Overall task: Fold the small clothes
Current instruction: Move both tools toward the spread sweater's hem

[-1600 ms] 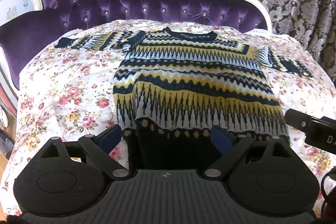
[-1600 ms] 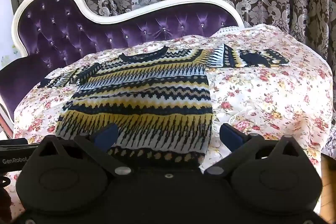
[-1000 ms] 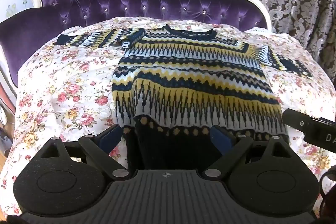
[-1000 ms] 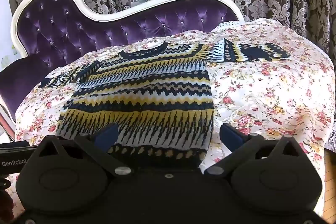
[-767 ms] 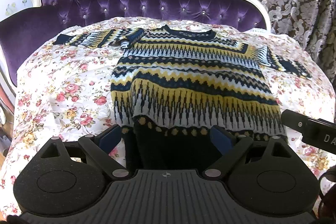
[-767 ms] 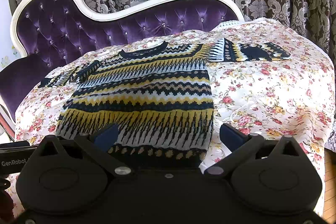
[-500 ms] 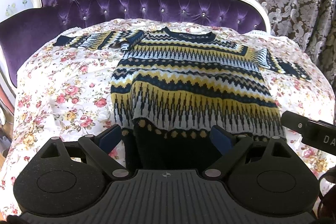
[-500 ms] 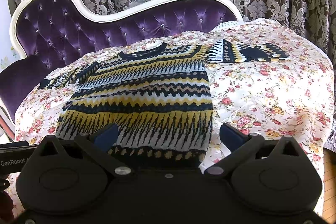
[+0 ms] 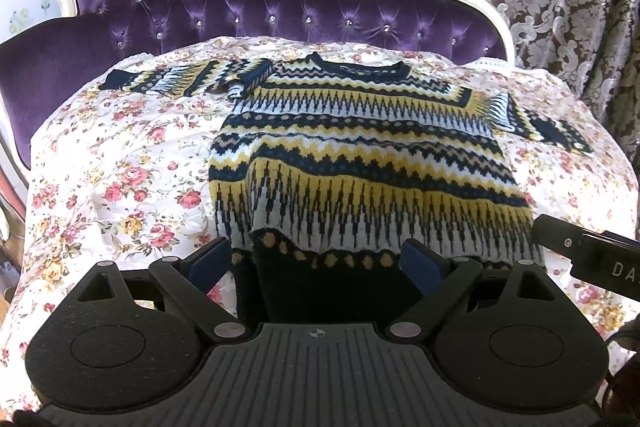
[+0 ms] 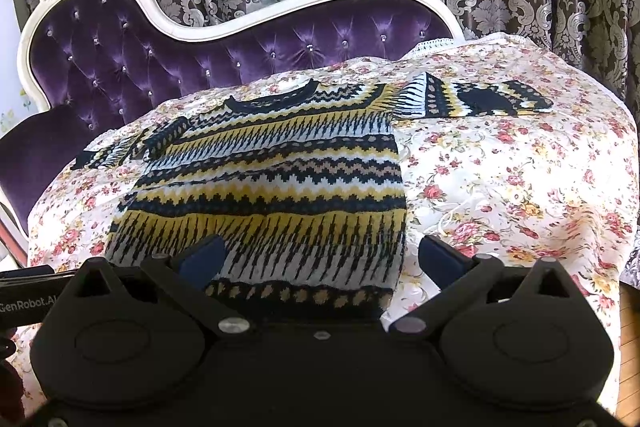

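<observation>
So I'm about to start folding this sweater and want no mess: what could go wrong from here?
The sweater has a ridge near its hem, which a fold could crease in. The left sleeve is already bunched at the shoulder, so it may fold crooked. Both the left gripper and right gripper are open by the hem and could pinch the floral sheet too.
</observation>
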A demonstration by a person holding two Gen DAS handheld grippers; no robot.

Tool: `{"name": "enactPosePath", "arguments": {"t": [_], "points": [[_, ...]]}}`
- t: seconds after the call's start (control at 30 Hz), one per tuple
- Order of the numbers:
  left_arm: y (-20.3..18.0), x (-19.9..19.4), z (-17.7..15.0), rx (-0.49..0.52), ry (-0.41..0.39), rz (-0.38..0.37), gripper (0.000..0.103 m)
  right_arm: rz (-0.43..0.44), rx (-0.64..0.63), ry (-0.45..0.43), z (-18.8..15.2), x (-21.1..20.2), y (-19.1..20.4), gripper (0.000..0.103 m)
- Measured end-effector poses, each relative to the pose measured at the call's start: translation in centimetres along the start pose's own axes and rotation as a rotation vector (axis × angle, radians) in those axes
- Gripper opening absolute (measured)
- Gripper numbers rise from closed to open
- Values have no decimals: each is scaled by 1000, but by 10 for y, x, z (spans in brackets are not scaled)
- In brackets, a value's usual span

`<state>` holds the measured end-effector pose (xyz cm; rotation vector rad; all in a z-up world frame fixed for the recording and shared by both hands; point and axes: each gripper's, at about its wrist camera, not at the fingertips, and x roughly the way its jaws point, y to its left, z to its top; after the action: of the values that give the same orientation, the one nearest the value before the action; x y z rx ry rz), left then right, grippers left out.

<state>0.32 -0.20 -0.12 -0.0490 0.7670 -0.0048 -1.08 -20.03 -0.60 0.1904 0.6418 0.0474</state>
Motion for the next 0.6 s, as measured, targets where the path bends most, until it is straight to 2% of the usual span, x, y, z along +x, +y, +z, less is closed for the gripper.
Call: {"name": "enactPosePath", "arguments": {"t": [0.6], "points": [[-2, 13, 11, 9, 13, -8, 92, 21, 7, 9, 9, 14, -1, 102]]}}
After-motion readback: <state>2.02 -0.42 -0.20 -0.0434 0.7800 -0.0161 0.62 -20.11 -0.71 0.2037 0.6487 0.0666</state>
